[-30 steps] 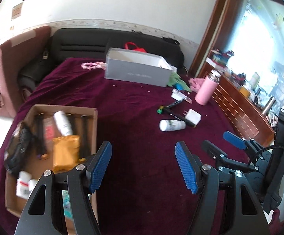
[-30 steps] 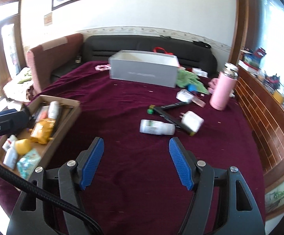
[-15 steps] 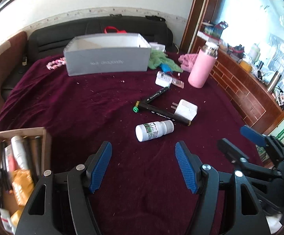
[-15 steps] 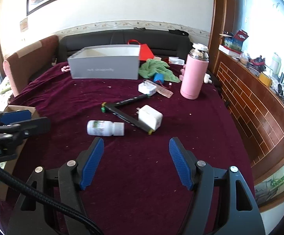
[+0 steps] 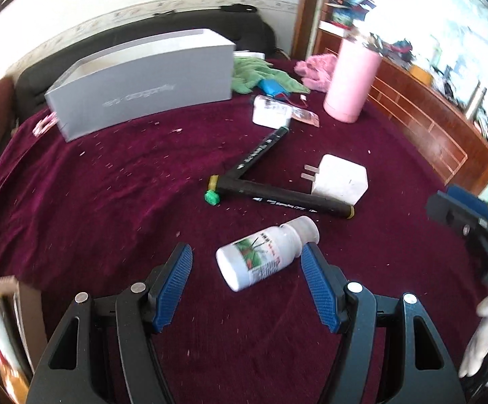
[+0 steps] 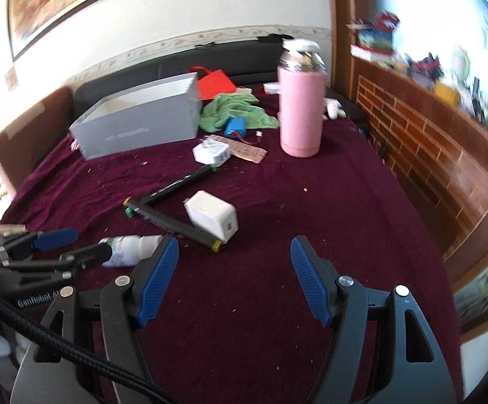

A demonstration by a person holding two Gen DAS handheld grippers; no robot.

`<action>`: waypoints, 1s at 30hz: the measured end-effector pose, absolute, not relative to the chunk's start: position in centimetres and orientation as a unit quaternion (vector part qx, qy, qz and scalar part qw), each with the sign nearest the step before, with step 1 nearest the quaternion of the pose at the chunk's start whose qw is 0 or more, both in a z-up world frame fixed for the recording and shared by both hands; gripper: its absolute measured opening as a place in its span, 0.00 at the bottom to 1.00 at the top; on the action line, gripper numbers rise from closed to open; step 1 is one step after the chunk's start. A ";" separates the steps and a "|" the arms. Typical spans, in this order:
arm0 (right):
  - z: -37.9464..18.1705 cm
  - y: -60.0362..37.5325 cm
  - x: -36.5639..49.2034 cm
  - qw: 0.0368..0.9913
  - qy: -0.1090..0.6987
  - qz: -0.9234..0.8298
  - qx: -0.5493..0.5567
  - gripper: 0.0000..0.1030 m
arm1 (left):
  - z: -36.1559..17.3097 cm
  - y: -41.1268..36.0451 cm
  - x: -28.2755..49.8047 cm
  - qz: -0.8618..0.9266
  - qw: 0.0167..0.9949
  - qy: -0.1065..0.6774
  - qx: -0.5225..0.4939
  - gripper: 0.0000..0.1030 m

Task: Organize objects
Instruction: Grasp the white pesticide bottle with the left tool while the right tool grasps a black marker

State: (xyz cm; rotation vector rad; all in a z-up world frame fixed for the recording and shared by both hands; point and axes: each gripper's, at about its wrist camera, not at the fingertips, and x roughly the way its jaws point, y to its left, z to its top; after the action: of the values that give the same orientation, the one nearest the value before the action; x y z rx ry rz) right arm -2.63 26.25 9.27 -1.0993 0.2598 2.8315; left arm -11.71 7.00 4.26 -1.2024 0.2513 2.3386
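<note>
The left gripper (image 5: pixel 245 281), jaws spread, is straddling a small white plastic pill bottle (image 5: pixel 266 256) lying on maroon cloth (image 5: pixel 109 202); the right gripper (image 6: pixel 233 277) is hanging spread over bare cloth.

Maroon cloth-covered table (image 5: pixel 92 202) bears grey box (image 5: pixel 142 84), pink flask (image 6: pixel 300 111), 2 markers (image 5: pixel 277 198), white bottle (image 5: pixel 264 256).

Maroon cloth (image 5: pixel 109 202), grey box (image 5: pixel 142 91), pink flask (image 6: pixel 299 114), green towel (image 6: pixel 233 109), 2 black markers (image 5: pixel 277 198), white charger (image 5: pixel 339 180), white bottle (image 5: pixel 264 256) with green-red label, blue gripper pads (image 5: pixel 173 289).
</note>
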 end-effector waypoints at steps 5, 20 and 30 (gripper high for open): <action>8.0 28.4 -3.1 0.049 0.126 0.924 -0.359 0.67 | 3.0 9.2 -12.4 0.853 0.260 0.140 -0.431 0.59; 6.1 29.7 -3.8 0.046 0.148 0.917 -0.367 0.67 | 1.4 11.5 -12.1 0.814 0.285 0.145 -0.485 0.28; 4.8 31.3 -4.0 0.013 0.205 0.905 -0.371 0.67 | 2.4 5.0 -7.8 0.824 0.253 0.086 -0.500 0.28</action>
State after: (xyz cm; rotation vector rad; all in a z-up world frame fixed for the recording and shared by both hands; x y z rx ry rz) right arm -4.04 31.33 4.77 -1.1564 0.6394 2.8205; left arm -7.79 4.98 2.36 -1.3581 0.2335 2.2391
